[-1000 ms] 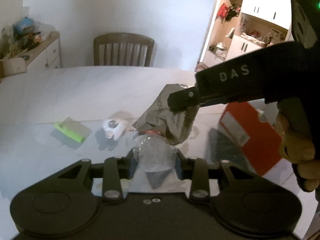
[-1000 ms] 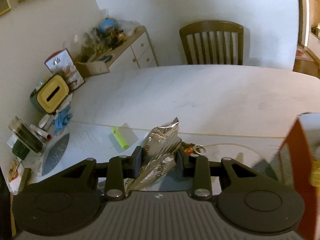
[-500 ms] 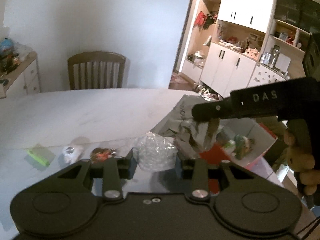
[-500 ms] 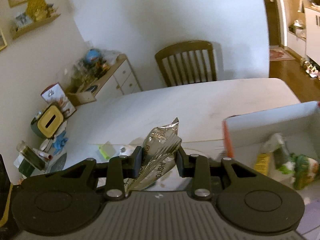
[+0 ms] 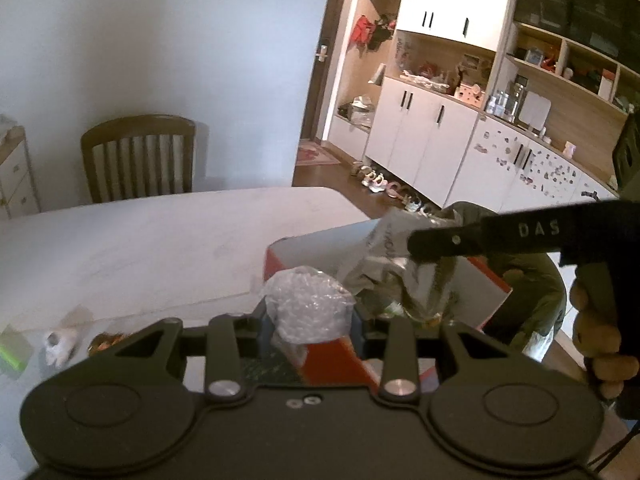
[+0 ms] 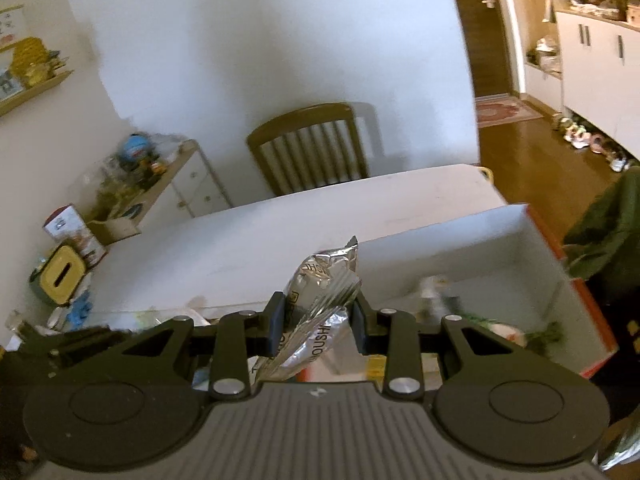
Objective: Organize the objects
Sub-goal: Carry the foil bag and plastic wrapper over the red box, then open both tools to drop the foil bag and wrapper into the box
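Note:
My left gripper [image 5: 308, 326] is shut on a crumpled clear plastic bag [image 5: 310, 304], held just at the near left corner of the red box [image 5: 490, 280]. My right gripper [image 6: 318, 322] is shut on a silver foil snack packet [image 6: 320, 292], hanging over the box's white inside [image 6: 500, 256]. In the left wrist view the same packet [image 5: 384, 252] shows above the box, pinched by the right gripper's black fingers [image 5: 448, 242], with a hand [image 5: 600, 340] on its handle. Several packets lie in the box bottom [image 6: 496, 326].
On the white table [image 5: 140, 248] at the left lie a green block [image 5: 14, 354], a small white object [image 5: 56, 346] and a brown-orange item [image 5: 106, 342]. A wooden chair [image 5: 138, 158] stands at the far side. A dark green garment [image 6: 608, 232] hangs beside the box.
Both grippers swung right with their loads, away from the loose items on the table, until the red box came under them. The foil packet now hangs over the box's open inside.

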